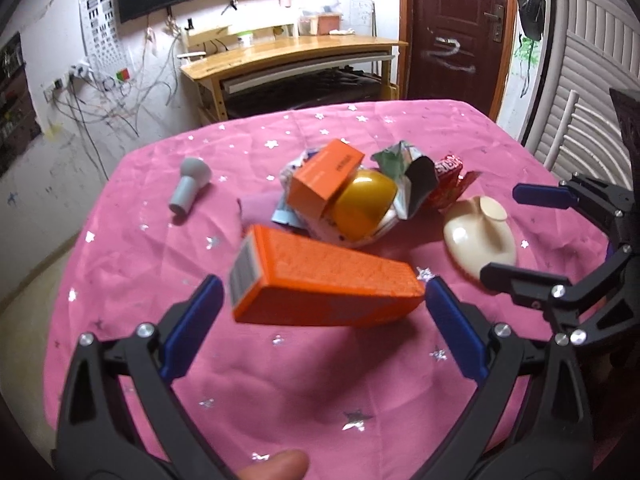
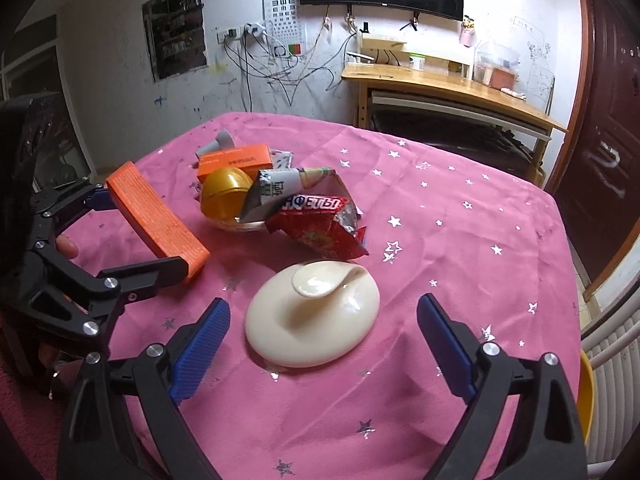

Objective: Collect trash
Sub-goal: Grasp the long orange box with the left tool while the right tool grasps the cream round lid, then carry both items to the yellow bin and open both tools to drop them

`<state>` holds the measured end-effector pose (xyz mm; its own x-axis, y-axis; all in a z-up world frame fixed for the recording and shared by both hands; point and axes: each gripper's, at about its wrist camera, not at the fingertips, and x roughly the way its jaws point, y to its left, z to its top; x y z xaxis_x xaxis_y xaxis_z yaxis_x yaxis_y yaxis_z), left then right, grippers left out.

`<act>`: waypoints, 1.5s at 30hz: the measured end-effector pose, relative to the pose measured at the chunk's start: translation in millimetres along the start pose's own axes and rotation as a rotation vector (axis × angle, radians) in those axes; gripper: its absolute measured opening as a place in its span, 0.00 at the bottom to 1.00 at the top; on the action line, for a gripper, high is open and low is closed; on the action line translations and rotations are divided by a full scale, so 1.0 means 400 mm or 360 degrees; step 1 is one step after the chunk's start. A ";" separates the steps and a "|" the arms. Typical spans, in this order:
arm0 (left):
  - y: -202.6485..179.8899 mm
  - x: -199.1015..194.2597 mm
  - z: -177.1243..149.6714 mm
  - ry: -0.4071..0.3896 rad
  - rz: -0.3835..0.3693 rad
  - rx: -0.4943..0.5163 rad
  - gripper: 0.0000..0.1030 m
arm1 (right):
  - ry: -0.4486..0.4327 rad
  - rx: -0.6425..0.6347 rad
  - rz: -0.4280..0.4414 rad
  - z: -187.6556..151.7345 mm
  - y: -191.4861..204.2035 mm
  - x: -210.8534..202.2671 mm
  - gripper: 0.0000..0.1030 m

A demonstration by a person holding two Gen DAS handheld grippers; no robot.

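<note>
A long orange box [image 1: 320, 280] lies end to end between the wide jaws of my left gripper [image 1: 322, 308], tilted, just above the pink cloth. Its barcode end is blurred and a thin gap shows at the left pad. In the right wrist view the same box [image 2: 156, 220] sits between the left gripper's fingers [image 2: 138, 232]. My right gripper [image 2: 322, 332] stands open around a cream domed lid [image 2: 312, 316], its pads clear of it. Behind, the trash pile holds a small orange box [image 1: 324, 180], a yellow capsule [image 1: 364, 204], a silver wrapper [image 1: 404, 176] and a red candy wrapper [image 2: 320, 228].
A grey cap-shaped piece [image 1: 188, 188] lies alone at the left of the pink star-printed tablecloth [image 1: 140, 280]. A yellow container [image 2: 586, 396] shows past the table's right edge. A wooden desk [image 2: 448, 88] and a brown door [image 1: 456, 28] stand behind.
</note>
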<state>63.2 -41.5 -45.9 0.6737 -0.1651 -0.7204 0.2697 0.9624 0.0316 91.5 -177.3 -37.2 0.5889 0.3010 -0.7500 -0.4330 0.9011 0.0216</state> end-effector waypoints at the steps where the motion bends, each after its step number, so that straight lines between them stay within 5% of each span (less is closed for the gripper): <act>1: 0.003 0.002 -0.001 0.0005 -0.0010 -0.0018 0.94 | 0.0021 -0.0008 -0.0016 0.002 0.000 0.005 0.86; 5: 0.025 0.002 0.002 0.0011 -0.0084 -0.0108 0.94 | 0.0080 -0.0042 -0.0024 0.007 0.001 0.022 0.86; 12: 0.005 0.024 -0.001 0.0036 -0.0032 -0.0073 0.94 | 0.0152 -0.0084 0.0021 0.007 0.002 0.041 0.84; 17: 0.008 0.037 -0.010 0.0055 -0.0037 -0.0082 0.86 | 0.0146 -0.0074 0.0096 0.011 -0.004 0.042 0.66; 21: 0.007 0.032 -0.012 0.0037 -0.0035 -0.0065 0.86 | 0.0146 -0.0074 0.0110 0.011 -0.006 0.038 0.65; 45: -0.053 -0.077 0.115 -0.0216 -0.0049 -0.0051 0.86 | -0.0229 0.0169 -0.0123 -0.003 -0.226 -0.192 0.65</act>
<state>68.3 -66.8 7.5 0.7529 -0.2201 -0.6202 0.2711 0.9625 -0.0125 84.6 -282.1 17.4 0.7124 0.2645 -0.6501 -0.3131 0.9488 0.0430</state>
